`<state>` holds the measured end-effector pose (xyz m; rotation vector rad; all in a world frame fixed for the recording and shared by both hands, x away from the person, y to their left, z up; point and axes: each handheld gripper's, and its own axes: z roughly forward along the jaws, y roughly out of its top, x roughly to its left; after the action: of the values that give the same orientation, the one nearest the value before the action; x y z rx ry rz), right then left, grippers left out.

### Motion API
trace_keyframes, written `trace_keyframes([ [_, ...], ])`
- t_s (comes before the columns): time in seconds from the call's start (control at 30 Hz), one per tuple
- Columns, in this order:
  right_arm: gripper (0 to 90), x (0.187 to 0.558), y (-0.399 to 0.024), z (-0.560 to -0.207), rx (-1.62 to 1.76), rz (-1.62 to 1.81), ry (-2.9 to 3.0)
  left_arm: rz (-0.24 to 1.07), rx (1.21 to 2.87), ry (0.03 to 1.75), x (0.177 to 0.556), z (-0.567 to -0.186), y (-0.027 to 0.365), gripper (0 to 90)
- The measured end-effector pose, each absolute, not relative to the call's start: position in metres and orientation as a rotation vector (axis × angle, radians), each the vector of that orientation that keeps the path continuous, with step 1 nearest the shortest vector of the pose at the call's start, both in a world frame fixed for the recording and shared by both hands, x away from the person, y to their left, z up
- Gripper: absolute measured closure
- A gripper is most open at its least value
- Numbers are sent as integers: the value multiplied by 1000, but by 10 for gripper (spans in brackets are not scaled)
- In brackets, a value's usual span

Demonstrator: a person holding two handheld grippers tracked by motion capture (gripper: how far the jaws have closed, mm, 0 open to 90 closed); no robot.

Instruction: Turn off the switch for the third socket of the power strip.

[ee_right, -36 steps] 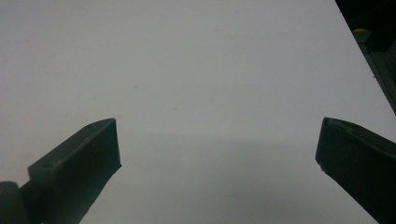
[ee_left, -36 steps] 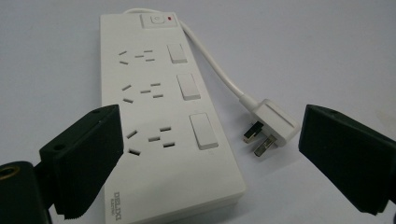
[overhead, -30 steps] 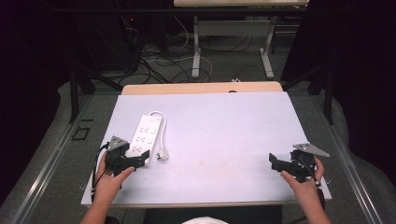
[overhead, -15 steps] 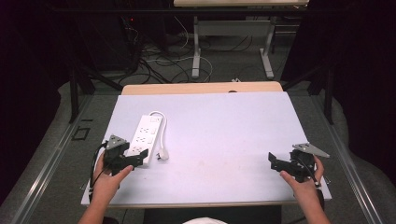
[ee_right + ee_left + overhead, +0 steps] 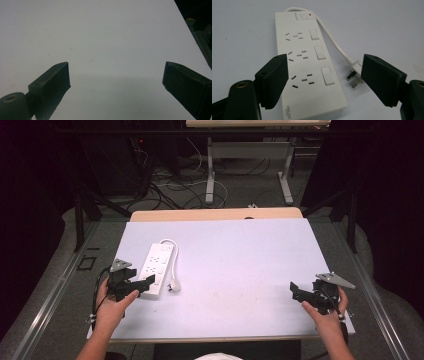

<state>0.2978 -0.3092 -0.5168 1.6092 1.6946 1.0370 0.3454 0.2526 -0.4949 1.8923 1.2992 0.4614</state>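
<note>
So the left claw (image 5: 145,285) sits right at the near end of the white power strip (image 5: 156,263), which lies flat on the pale bench (image 5: 240,270). Looking along the claw's own camera, the near end of the strip (image 5: 308,67) lies between its two black jaws, with a visible gap on each side, so nothing is pinched. The jaws have just been closing in a bit but the pads aren't pressing on the casing, so call it released with the strip in the gap. The strip's three sockets and three rocker switches run away from the claw, and the main switch with a red dot is at the far end. Its white cord (image 5: 332,40) curls off the far end and comes back along the right jaw's side, with the plug (image 5: 354,75) lying on the bench just beside that jaw's tip. The right claw (image 5: 296,291) is well apart on the other side of the bench, jaws spread wide over bare surface (image 5: 112,37), holding nothing.
</note>
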Motion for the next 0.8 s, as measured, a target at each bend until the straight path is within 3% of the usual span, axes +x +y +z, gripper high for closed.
trace_keyframes([
  [0.8,71,299,-311,-518,1632,1048,1715,474,1894,1307,366,-467,253,262],
])
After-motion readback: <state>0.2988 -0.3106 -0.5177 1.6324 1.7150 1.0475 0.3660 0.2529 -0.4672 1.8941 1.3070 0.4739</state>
